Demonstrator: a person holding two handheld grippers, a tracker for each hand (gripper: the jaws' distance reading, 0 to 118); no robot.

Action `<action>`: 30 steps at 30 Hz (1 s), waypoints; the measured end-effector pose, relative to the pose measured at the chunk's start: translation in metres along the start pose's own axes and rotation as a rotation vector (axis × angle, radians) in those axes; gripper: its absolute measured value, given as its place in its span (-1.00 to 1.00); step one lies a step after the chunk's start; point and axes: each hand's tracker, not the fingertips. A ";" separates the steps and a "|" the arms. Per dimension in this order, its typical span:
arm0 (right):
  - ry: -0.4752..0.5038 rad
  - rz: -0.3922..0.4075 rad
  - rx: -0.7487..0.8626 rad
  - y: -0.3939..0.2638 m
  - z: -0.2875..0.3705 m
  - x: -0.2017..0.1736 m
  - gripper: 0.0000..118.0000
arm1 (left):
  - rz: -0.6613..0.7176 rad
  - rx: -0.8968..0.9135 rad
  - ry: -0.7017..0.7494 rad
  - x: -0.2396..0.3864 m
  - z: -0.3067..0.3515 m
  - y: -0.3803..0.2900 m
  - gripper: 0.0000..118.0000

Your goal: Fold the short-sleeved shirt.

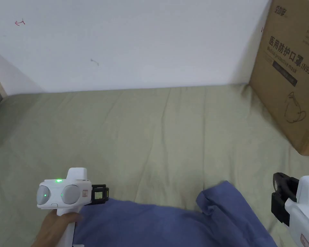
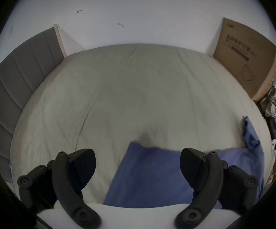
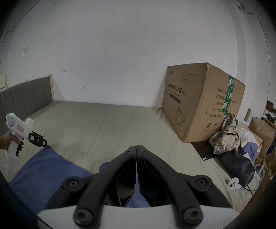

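The left gripper (image 2: 138, 168) is seen with jaws spread over the blue cloth shirt (image 2: 150, 174); the right gripper (image 3: 136, 147), in its own view, has jaws closed on nothing.

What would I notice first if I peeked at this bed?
A blue shirt lies rumpled at the near edge of the bed sheet. A big cardboard box stands on the bed's far right against the wall. The left gripper hangs open above the shirt; the right gripper is shut.
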 end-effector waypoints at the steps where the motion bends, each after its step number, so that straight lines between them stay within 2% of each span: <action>1: -0.003 -0.001 -0.011 -0.003 -0.005 0.001 -1.00 | 0.002 -0.019 0.002 -0.003 -0.005 0.000 0.82; 9: -0.026 0.008 -0.068 -0.019 -0.019 0.010 -1.00 | 0.000 -0.151 -0.026 -0.023 -0.040 0.005 0.82; 10: -0.027 0.009 -0.072 -0.019 -0.017 0.009 -1.00 | -0.004 -0.162 -0.048 -0.023 -0.040 0.005 0.73; 11: -0.027 0.008 -0.075 -0.019 -0.017 0.010 -1.00 | -0.422 -0.135 0.554 -0.043 -0.026 0.018 0.48; 12: -0.029 0.007 -0.077 -0.020 -0.017 0.012 -1.00 | -0.379 -0.141 0.480 -0.039 -0.029 0.015 0.26; 13: -0.031 0.006 -0.079 -0.021 -0.017 0.012 -1.00 | -0.396 -0.121 0.492 -0.036 -0.024 0.012 0.16; 14: -0.033 0.005 -0.081 -0.021 -0.017 0.014 -1.00 | -0.411 -0.118 0.479 -0.034 -0.023 0.011 -0.06; 15: -0.034 0.002 -0.083 -0.021 -0.017 0.015 -1.00 | -0.421 -0.118 0.474 -0.033 -0.022 0.011 -0.38; 16: -0.035 -0.005 -0.088 -0.022 -0.018 0.017 -1.00 | -0.429 -0.116 0.465 -0.030 -0.020 0.010 -0.84; 17: -0.034 -0.018 -0.095 -0.022 -0.019 0.020 -1.00 | -0.431 -0.114 0.447 -0.026 -0.017 0.008 -0.97; 20: -0.022 -0.056 -0.171 -0.026 -0.033 0.026 -1.00 | -0.466 -0.070 0.448 -0.015 -0.004 0.004 -0.99; 22: -0.014 -0.076 -0.247 -0.036 -0.052 0.030 -0.96 | -0.434 -0.015 0.388 -0.007 0.015 0.002 -0.99; 23: -0.015 -0.074 -0.303 -0.040 -0.063 0.031 -0.91 | -0.397 -0.011 0.347 -0.003 0.024 -0.001 -0.99; 24: 0.000 -0.076 -0.354 -0.046 -0.076 0.033 -0.74 | -0.396 0.017 0.331 0.001 0.036 -0.001 -0.99; 26: 0.021 -0.085 -0.438 -0.061 -0.101 0.035 0.07 | -0.406 0.039 0.307 0.007 0.055 -0.004 -0.99; 27: 0.027 -0.091 -0.472 -0.071 -0.112 0.037 0.41 | -0.408 0.057 0.290 0.010 0.064 -0.006 -0.99; 28: 0.035 -0.085 -0.515 -0.080 -0.122 0.037 0.58 | -0.410 0.075 0.273 0.015 0.073 -0.008 -0.99; 30: 0.044 -0.096 -0.575 -0.097 -0.135 0.036 0.57 | -0.415 0.059 0.268 0.022 0.088 -0.015 -0.99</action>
